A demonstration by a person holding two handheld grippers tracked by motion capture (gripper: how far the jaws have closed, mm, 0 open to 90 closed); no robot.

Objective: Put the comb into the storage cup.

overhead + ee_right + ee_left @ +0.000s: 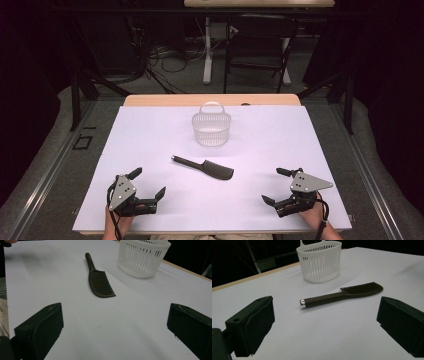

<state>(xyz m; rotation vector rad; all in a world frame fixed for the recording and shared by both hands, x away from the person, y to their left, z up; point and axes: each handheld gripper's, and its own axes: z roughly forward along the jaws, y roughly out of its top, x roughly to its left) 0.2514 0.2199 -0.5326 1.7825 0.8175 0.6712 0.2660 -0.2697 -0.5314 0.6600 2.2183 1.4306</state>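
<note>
The dark plastic comb (204,168) lies flat between my 2 wide-open, empty grippers, its round handle end pointing toward my left gripper (148,184), its toothed head toward my right gripper (275,186).

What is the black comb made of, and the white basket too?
The comb looks like matte dark plastic, molded in one piece, with a small shiny, maybe metal, cap on its handle end. The basket looks like thin white plastic: its slotted walls let light through and look a bit glossy.
</note>
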